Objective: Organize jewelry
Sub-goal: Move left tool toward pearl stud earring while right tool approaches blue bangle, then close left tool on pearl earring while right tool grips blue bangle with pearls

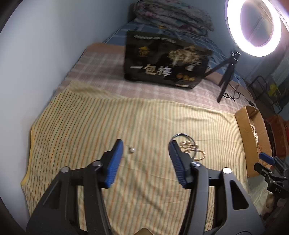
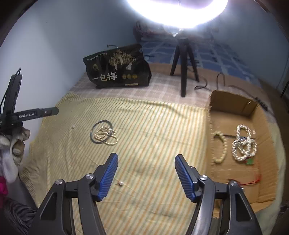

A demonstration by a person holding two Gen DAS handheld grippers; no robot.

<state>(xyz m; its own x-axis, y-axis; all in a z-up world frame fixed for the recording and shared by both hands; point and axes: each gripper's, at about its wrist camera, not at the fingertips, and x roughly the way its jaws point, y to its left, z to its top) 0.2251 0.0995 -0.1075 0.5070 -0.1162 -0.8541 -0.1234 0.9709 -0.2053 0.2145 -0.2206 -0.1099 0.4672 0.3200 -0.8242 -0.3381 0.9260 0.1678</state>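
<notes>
Presently held wide and empty: left gripper (image 1: 145, 144), right gripper (image 2: 146, 160). Still loose on the striped cloth (image 2: 144, 123): pearl strand (image 2: 106, 134), dark bangle (image 2: 95, 126), bead (image 1: 132, 150). Sorted pieces are kept in the cardboard box (image 2: 233, 103).

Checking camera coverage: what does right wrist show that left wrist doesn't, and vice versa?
Only right wrist: the box interior, holding a beaded bracelet and a white coiled necklace; also a second small pearl near the open right gripper.

Only left wrist: the folded blanket at the far end; the open left gripper.

Both: striped cloth, pearl strand on a dark ring, a loose pearl, black bag, tripod.
</notes>
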